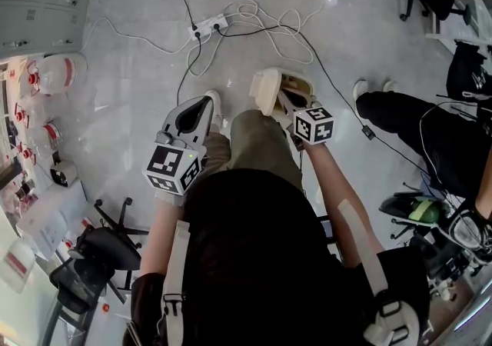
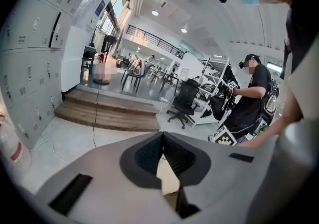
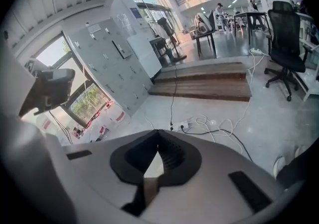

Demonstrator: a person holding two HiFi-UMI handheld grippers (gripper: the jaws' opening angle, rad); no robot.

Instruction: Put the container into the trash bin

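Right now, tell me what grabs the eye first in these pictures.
The left gripper and right gripper, each with a checkered marker cube, are shut and empty at the centre of the head view. Beyond them a power strip trails tangled cables over the floor, and another person's leg reaches in from the right.

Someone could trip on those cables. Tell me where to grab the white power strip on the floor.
Come from above and pinch the power strip across its long narrow sides, near the middle. It lies flat on the floor, and cords run off both ends, so the sides look freest.
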